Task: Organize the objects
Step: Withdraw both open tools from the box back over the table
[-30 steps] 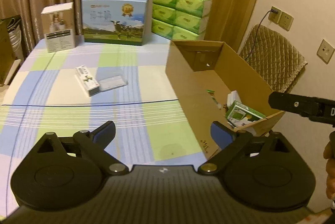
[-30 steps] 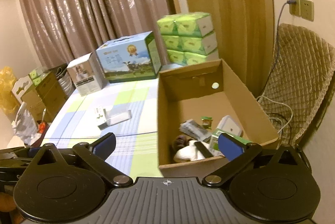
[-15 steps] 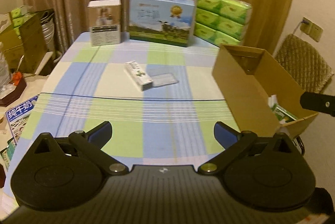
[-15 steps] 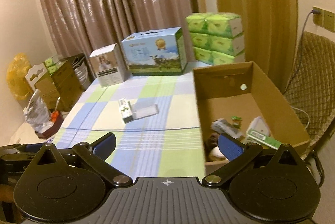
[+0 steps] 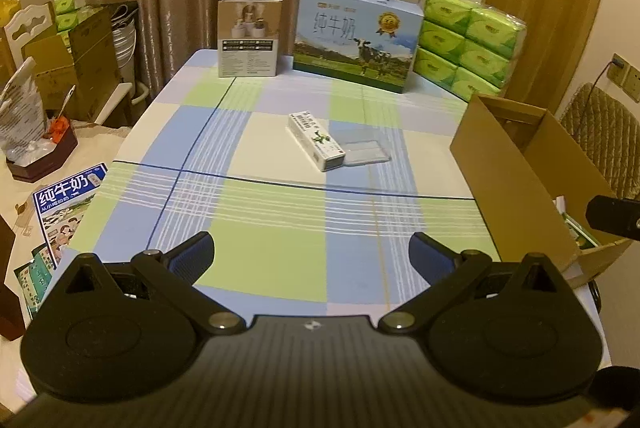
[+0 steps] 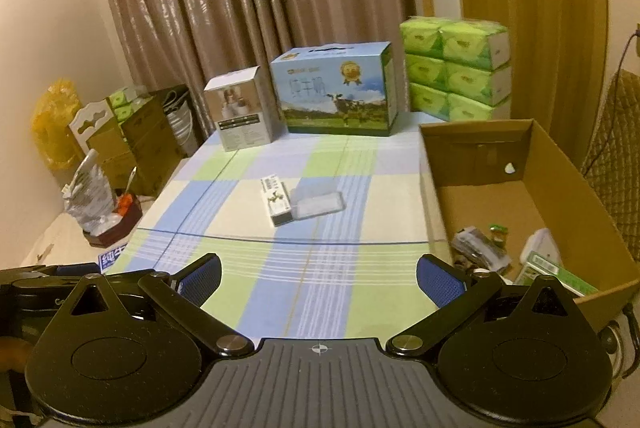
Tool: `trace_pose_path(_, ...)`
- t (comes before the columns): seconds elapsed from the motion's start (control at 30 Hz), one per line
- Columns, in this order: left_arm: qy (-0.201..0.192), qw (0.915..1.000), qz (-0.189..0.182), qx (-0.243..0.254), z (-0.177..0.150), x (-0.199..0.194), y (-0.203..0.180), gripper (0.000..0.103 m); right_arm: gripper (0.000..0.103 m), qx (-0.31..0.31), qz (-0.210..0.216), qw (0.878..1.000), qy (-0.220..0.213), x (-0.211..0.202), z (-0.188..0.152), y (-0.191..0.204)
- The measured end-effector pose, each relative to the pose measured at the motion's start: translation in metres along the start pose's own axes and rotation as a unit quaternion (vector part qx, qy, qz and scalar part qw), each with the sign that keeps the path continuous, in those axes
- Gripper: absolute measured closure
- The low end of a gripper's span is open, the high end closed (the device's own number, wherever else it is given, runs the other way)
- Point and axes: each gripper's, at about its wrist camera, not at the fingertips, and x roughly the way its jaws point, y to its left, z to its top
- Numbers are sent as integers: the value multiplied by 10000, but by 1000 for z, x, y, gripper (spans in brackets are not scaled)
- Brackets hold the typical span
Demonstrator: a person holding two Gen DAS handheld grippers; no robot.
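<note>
A small white and green carton (image 5: pixel 317 141) lies mid-table beside a clear plastic case (image 5: pixel 365 151); both also show in the right wrist view, the carton (image 6: pixel 276 201) and the case (image 6: pixel 319 204). An open cardboard box (image 6: pixel 568 183) sits at the table's right edge (image 5: pixel 508 183) and holds several small items (image 6: pixel 540 260). My left gripper (image 5: pixel 311 255) is open and empty over the near table edge. My right gripper (image 6: pixel 319 275) is open and empty, near the box's front left corner. Part of the right gripper (image 5: pixel 614 216) shows in the left wrist view.
A checked cloth covers the table (image 5: pixel 280 228). At the back stand a white product box (image 5: pixel 249 33), a blue milk box (image 5: pixel 357 37) and stacked green tissue packs (image 5: pixel 468 43). Cardboard boxes and clutter (image 5: pixel 72 67) lie on the left; a padded chair (image 5: pixel 600 135) stands right.
Both grippers have swung left and drawn back from the cardboard box; the box now sits further right in both views and more of the table shows. Jaws stay open.
</note>
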Motion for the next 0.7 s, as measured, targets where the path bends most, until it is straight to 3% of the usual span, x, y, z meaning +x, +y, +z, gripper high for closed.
trace_pose_path(0.33,85,9998,168,-33,8,31,25,1,2,-353,142,9993,1,49,4,21)
trace_pose_path(0.7,219,9992,321,42,26,113,40,1,2,-287,82,9995,55,149,4,5)
